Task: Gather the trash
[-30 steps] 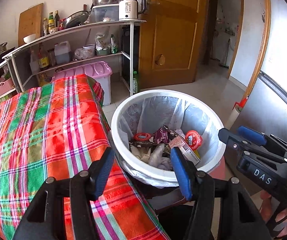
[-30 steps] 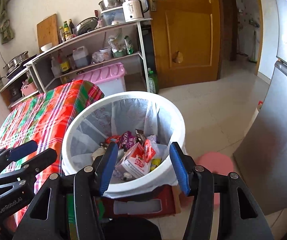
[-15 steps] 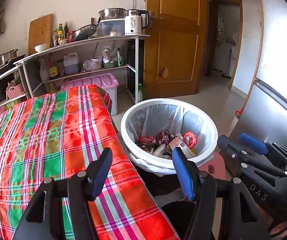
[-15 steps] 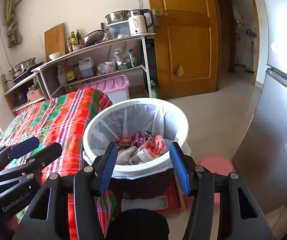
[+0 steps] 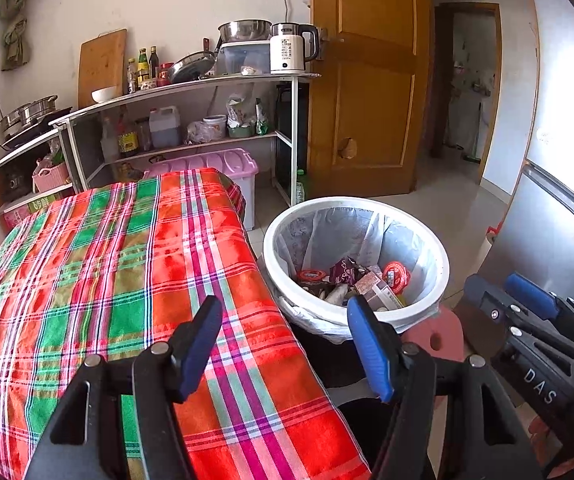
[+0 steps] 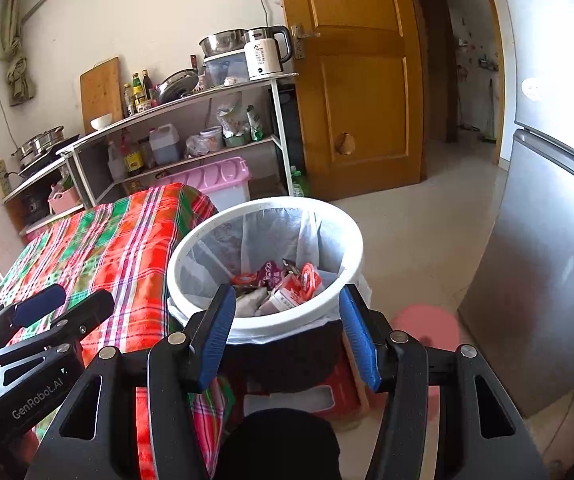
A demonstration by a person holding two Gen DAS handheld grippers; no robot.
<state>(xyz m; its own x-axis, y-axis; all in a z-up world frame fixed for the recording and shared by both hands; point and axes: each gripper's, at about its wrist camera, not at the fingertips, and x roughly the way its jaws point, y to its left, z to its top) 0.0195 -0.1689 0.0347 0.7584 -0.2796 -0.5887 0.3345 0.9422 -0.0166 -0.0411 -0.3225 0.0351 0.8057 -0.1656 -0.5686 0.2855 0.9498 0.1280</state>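
Now both empty, jaws apart: left gripper [image 5: 287,344] over plaid tablecloth [image 5: 99,272], right gripper [image 6: 285,332] above trash-filled white bin [image 6: 265,322].

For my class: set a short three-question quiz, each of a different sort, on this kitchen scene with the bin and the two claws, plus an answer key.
1. True or false: the left claw is shut on a wrapper.
2. Multiple choice: the white bin stands A) on the plaid tablecloth; B) beside the table, off its edge; C) on the shelf.
3. Fill in: the wrappers lie ____ the bin.

Key: 1 false, both it and the right claw are open and empty; 2 B; 3 inside.
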